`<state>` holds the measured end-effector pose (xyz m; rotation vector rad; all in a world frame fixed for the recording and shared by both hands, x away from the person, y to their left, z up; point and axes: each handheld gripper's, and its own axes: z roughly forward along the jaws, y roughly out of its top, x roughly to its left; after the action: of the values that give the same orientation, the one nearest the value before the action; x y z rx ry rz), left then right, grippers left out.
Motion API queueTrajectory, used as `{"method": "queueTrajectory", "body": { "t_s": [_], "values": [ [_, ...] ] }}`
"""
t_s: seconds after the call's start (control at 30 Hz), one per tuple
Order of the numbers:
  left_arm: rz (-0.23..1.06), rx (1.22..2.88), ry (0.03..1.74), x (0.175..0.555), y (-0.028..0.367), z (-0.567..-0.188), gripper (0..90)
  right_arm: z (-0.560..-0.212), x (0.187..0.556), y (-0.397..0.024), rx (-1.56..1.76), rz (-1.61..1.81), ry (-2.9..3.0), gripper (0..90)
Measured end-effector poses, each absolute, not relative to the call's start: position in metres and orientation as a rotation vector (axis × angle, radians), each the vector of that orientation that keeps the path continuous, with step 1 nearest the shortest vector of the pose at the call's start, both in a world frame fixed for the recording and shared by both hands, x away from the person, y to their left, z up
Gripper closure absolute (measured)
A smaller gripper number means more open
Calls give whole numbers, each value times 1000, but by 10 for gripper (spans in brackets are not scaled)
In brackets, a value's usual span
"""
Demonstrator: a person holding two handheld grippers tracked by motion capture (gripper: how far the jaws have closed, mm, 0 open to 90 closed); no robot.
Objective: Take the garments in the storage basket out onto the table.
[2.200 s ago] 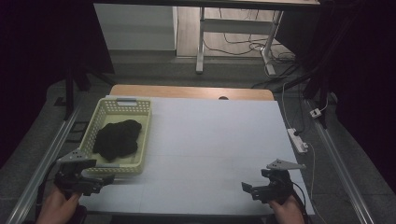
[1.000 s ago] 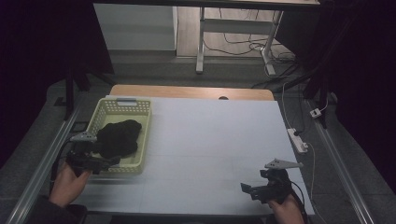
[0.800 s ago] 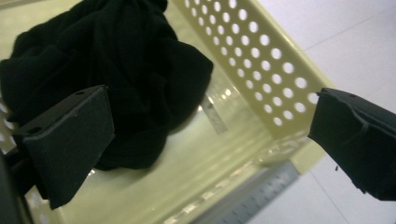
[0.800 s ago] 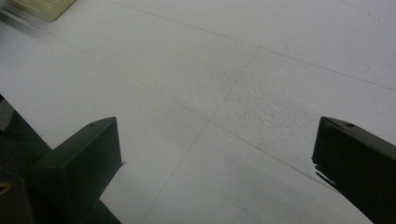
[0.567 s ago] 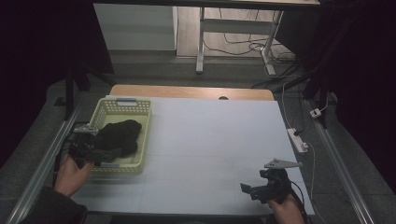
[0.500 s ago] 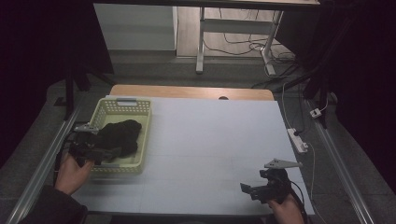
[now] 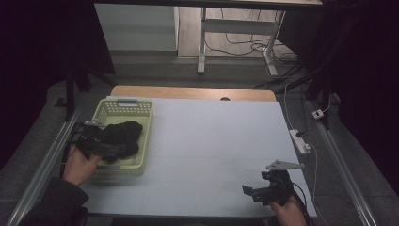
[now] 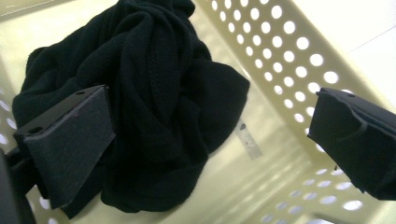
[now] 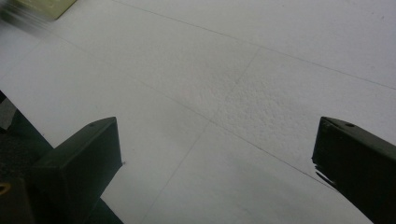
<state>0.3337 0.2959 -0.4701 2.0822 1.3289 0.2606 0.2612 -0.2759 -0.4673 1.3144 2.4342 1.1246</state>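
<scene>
A pale yellow perforated basket (image 7: 141,123) stands at the table's left side with a crumpled black cloth (image 7: 123,134) inside it. My left gripper (image 7: 106,149) reaches into the basket from its left. In the left gripper view the same gripper (image 8: 210,144) is open, its jaws wide apart over the black cloth (image 8: 154,93), one jaw against the fabric and the other near the basket wall (image 8: 289,60). My right gripper (image 7: 256,192) hovers low at the table's front right. It too is open (image 9: 215,177), with bare white table (image 9: 243,84) between its jaws.
The white table top (image 7: 216,150) stretches between the two grippers. A white power strip (image 7: 299,141) lies along the right edge. Metal rails run down both sides, and a desk frame with cables stands on the floor beyond the far edge.
My left gripper has travelled from the table's front left edge up and into the basket, onto the black cloth. The right gripper has stayed where it was.
</scene>
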Motion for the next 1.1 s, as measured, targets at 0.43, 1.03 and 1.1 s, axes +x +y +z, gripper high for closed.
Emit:
{"method": "queueTrajectory", "body": {
  "t_s": [0.43,1.03,1.1],
  "values": [
    [277,2122,1357,359,296,-470,3,-468,261,-275,1311,1116,2442,13],
    [220,2135,1480,411,303,-488,0,-468,262,-274,1312,1105,2448,13],
    [210,2143,1489,415,302,-493,0,-468,262,-274,1312,1104,2449,13]
  ]
}}
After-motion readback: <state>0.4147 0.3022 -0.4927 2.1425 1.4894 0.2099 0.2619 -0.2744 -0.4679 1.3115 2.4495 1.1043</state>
